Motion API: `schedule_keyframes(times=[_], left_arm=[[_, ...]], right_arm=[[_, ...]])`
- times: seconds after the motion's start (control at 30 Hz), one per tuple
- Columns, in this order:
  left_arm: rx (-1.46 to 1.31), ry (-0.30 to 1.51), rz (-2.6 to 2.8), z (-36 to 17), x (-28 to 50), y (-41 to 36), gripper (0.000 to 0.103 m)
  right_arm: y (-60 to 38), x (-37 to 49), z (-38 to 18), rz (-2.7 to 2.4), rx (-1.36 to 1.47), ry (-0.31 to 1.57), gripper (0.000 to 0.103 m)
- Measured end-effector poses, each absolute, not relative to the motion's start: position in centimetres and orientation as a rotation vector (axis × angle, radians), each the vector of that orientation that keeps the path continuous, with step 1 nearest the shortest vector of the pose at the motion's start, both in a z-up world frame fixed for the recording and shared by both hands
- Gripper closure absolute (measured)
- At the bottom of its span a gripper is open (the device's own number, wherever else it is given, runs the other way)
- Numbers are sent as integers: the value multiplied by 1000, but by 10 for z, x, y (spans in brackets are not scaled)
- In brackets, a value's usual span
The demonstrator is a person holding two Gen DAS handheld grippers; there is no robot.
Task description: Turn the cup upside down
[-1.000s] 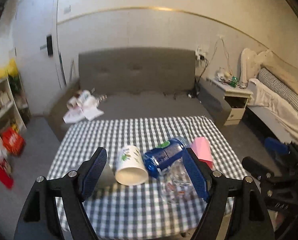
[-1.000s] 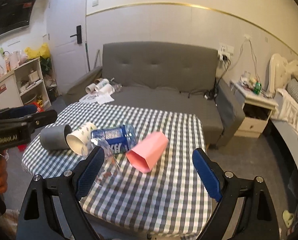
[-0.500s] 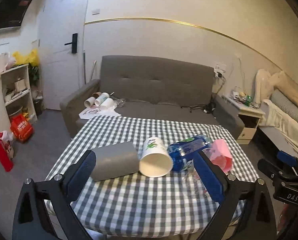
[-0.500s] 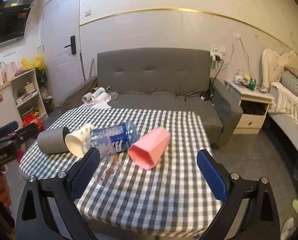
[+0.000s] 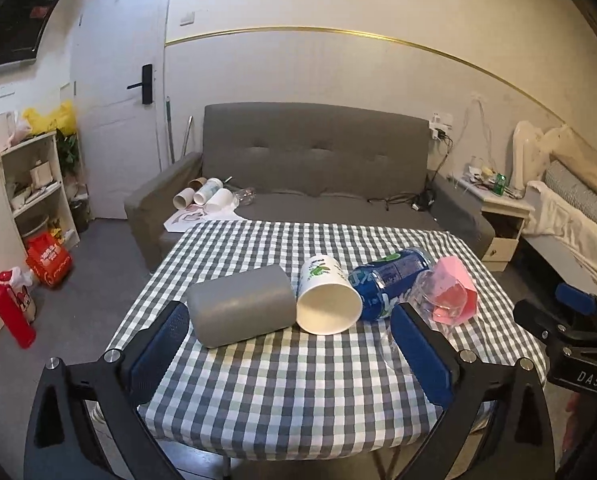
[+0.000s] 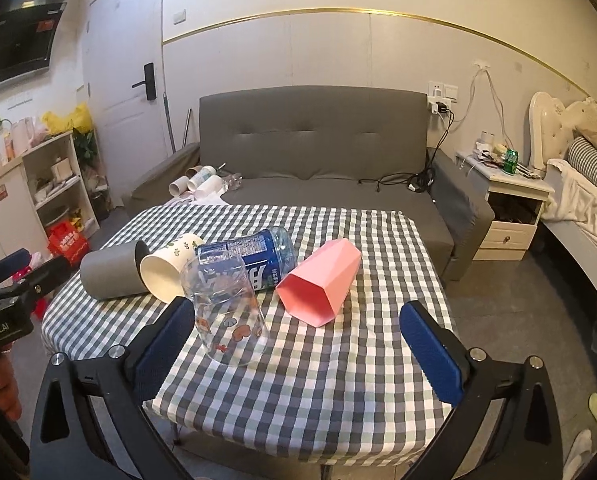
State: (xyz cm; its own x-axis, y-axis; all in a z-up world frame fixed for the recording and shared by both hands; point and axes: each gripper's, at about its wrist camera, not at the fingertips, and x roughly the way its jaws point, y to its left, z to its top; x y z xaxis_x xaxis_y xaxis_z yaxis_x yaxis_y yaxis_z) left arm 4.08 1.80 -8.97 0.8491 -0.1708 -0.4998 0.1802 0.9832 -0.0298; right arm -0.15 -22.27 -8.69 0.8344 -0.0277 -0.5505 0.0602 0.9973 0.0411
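Observation:
Several cups lie on their sides on a checked table: a grey cup, a white paper cup, a clear glass and a pink faceted cup. A blue bottle lies between them. My left gripper is open and empty, in front of the grey and white cups. My right gripper is open and empty, in front of the glass and pink cup.
A grey sofa stands behind the table with paper tubes on its seat. A shelf unit is left, a nightstand and bed right. The table's front edge is close.
Both grippers have pulled back and risen. The left one has swung left, so the grey cup now shows whole. The cups have not moved.

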Motion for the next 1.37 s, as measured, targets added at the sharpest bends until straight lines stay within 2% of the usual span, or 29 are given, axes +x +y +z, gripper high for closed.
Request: schedule_keyframes(times=[1.37], left_arm=[[56, 520, -231, -89, 32, 3, 0]], right_arm=[[-223, -6, -88, -64, 40, 585, 0]])
